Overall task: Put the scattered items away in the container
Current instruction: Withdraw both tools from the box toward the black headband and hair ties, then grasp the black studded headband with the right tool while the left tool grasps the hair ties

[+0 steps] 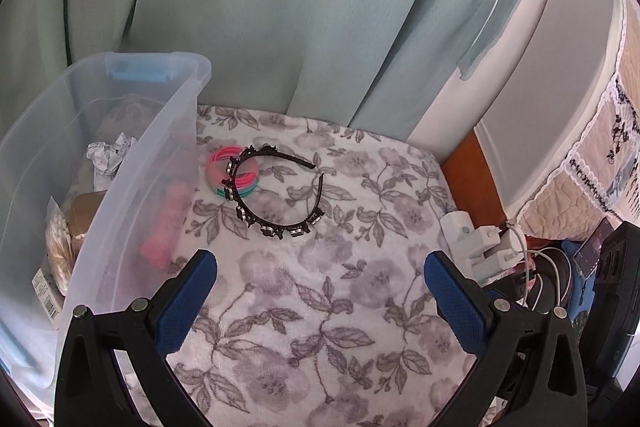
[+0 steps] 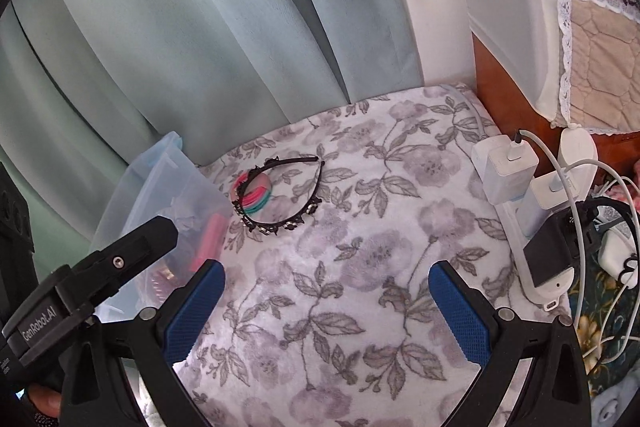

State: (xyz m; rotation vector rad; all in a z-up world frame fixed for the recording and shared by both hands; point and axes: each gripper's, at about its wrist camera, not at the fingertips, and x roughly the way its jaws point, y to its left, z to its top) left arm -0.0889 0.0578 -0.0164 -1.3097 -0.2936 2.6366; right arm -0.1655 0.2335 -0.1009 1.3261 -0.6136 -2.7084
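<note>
Two items remain loose on the floral blanket (image 1: 320,307), near its far edge beside the curtain (image 1: 280,7).

Item 1: black headband (image 1: 280,203), an open arc with small decorated clips along its band. Lies flat, open ends toward the far right. Likely light, springy plastic; thin and low to the soft surface, so it may slip or flex when pinched. Best held across the band at mid-arc, between clips, rather than at a tapered end.

Item 2: hair ties (image 1: 230,173), a pink and teal bundle, partly under the headband's left curve and touching it. Soft, light, compressible; a pinch across the stack should hold. Lifting either item may drag the other.

Container: clear plastic bin (image 1: 132,195) at the blanket's left edge, just beside both items. Already holds crumpled paper, a pink object and what seems to be a pack of cotton swabs, blurred through the wall.

Left hand-held gripper (image 1: 320,267): fingers spread wide, holding nothing, above the blanket short of the items.

Right hand-held gripper (image 2: 326,279): likewise spread and empty, just beside the left.

Off-task: power strip (image 2: 520,219) with chargers along the right edge.
</note>
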